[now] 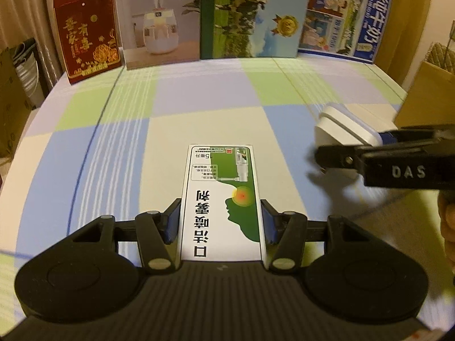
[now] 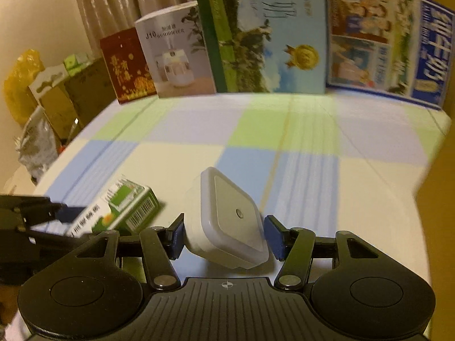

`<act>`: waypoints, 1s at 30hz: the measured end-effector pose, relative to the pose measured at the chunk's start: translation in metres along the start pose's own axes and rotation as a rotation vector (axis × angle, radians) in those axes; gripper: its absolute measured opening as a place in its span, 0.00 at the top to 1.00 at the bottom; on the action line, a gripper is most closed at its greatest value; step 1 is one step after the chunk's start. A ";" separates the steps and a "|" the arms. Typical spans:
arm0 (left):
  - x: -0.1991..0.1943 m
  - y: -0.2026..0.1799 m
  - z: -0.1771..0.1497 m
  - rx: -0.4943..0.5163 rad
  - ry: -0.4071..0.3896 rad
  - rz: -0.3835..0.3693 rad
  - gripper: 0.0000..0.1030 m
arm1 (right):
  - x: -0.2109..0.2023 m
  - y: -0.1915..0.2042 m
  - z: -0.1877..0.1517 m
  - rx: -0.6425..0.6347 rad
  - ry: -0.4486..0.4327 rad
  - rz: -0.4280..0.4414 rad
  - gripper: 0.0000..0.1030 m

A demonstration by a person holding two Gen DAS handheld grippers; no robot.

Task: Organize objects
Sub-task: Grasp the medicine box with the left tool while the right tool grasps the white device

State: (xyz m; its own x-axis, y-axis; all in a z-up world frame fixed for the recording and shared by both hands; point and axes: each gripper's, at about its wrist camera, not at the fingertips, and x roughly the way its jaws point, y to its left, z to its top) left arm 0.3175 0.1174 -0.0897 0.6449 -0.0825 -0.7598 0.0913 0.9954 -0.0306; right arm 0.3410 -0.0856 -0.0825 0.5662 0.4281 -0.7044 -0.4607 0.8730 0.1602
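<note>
Spray box: clamped along both long sides by the blue-padded fingers of the left gripper, printed white-and-green face up, far end jutting out over the checked desk. Night light, white and square: pinched between the fingers of the right gripper, a pad against each side, small round sensor facing up. Just beside each other, box to the left of the light. Only from the left wrist: the box's full top print, "DAS" lettering on the other gripper, a hand at the frame's right edge. Only from the right wrist: the box's barcode side, cardboard boxes and a yellow bag off the desk's left. Along the far edge in both: red box, humidifier box, two milk cartons.
</note>
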 end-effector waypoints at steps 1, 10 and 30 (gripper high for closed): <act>-0.005 -0.003 -0.003 0.002 0.003 -0.003 0.51 | -0.007 0.001 -0.006 -0.015 0.013 -0.013 0.47; -0.050 -0.026 -0.035 -0.023 0.039 -0.022 0.51 | -0.071 0.012 -0.055 -0.076 0.059 -0.070 0.47; -0.082 -0.057 -0.063 0.055 0.054 -0.015 0.51 | -0.090 -0.010 -0.095 0.072 0.146 0.115 0.30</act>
State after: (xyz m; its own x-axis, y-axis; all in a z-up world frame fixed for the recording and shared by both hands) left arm 0.2113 0.0705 -0.0668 0.6014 -0.0936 -0.7934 0.1433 0.9896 -0.0081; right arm 0.2297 -0.1548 -0.0863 0.4049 0.4922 -0.7705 -0.4637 0.8369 0.2909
